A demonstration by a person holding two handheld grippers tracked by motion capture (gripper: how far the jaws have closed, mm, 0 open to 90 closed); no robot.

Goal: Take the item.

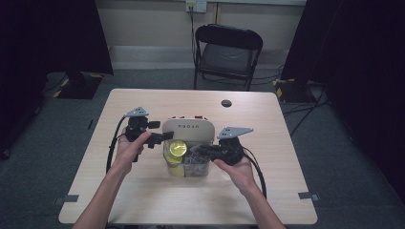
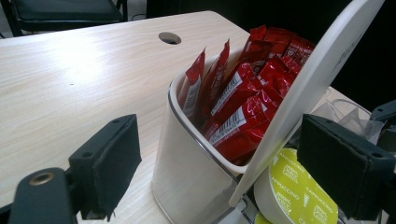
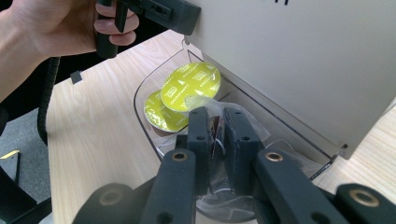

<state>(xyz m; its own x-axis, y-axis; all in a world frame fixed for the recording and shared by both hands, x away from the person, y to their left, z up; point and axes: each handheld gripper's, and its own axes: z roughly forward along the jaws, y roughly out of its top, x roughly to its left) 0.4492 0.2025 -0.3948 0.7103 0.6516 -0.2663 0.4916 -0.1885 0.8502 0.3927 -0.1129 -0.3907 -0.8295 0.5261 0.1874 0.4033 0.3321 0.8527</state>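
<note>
A clear storage box (image 2: 187,163) stands mid-table with its white lid (image 1: 188,128) tilted up. One compartment holds red sachets (image 2: 243,98). The other holds yellow-green capsules (image 3: 191,86) and clear-wrapped packets. My left gripper (image 1: 165,137) stands open at the lid's left edge, and its jaws straddle the box wall and the lid (image 2: 317,79) without pinching them. One pad sits under the raised lid. My right gripper (image 3: 217,116) reaches into the capsule compartment from the right, shut on a clear-wrapped packet (image 3: 215,135) with something dark inside.
The wooden table (image 1: 143,191) has a round cable hole (image 1: 226,103) near its far edge. A black folding chair (image 1: 227,52) stands behind the table. Black cables trail from both grippers beside the person's forearms.
</note>
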